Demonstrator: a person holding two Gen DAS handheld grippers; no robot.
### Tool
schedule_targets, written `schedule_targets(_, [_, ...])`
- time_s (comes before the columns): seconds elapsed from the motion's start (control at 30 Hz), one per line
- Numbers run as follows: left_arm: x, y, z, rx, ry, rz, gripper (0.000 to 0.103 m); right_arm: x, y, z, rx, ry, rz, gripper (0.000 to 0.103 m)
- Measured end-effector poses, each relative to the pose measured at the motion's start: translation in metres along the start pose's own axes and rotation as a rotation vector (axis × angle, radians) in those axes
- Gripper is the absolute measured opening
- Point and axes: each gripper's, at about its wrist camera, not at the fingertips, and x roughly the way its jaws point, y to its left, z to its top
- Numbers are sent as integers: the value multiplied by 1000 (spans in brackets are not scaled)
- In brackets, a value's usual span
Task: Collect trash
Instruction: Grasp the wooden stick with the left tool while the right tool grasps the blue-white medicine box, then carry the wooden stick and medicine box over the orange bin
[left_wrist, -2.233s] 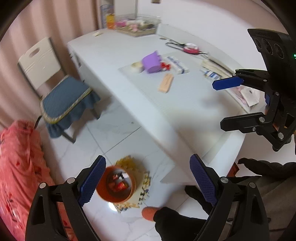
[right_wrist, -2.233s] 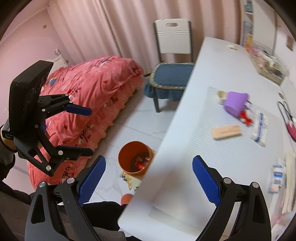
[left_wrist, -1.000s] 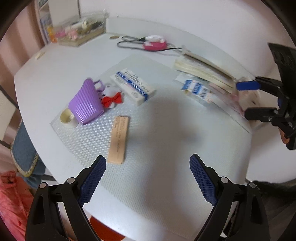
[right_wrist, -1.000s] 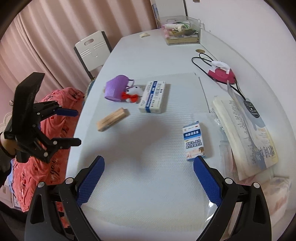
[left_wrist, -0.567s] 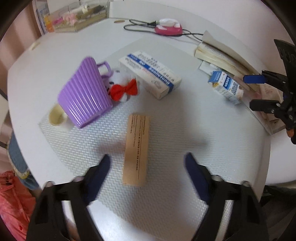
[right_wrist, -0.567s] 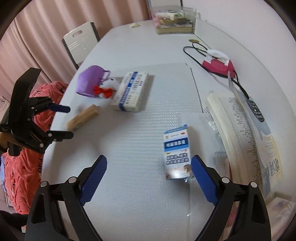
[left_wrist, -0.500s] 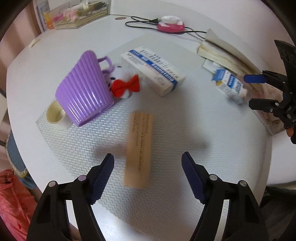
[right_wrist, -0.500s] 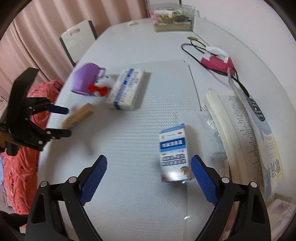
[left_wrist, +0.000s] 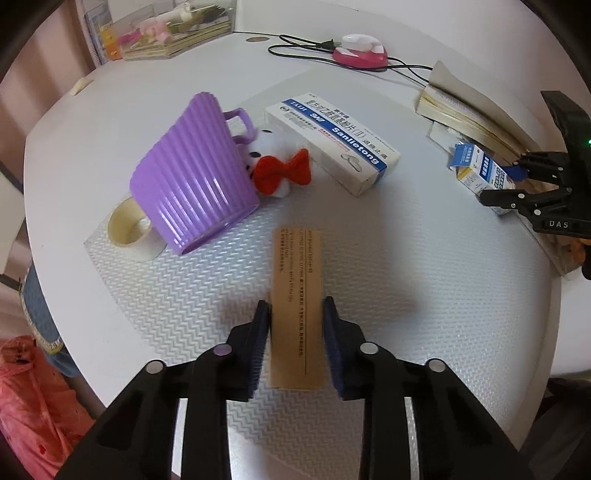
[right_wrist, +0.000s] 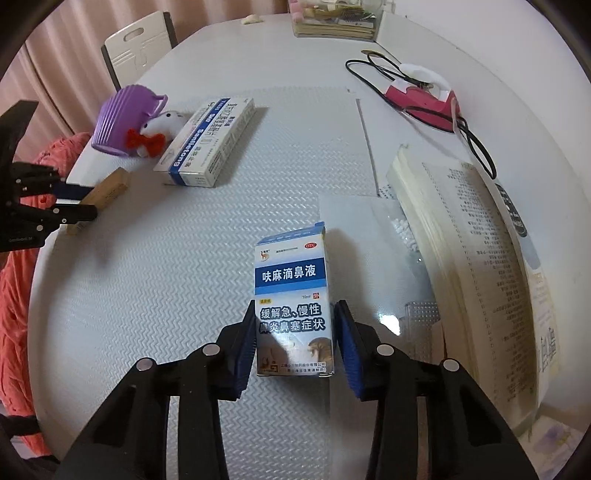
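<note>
Left gripper (left_wrist: 295, 325) fingers clamped across brown box (left_wrist: 296, 291), long axis running forward; right gripper (right_wrist: 294, 332) likewise on blue box (right_wrist: 291, 302).

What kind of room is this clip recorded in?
Probably a bedroom or lived-in home room, not a lab: a white table cluttered with medicine boxes, an open book and a plush toy, plus a chair, curtains and pink bedding alongside.

Flat tan box (left_wrist: 295, 295) and blue-white medicine box (right_wrist: 291, 302) on textured mat
</note>
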Motion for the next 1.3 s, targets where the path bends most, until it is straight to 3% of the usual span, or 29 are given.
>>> schedule_targets(0.27, [-17, -13, -13, 8, -4, -40, 30, -22, 15, -1, -19, -20, 112, 40])
schedule_targets(0.7, [-90, -48, -53, 11, -66, -45, 30, -80, 82, -18, -156, -46, 244, 40])
schedule_targets(1.3, [-181, -62, -146, -106, -133, 97, 30, -142, 190, -40, -396, -91, 402, 40])
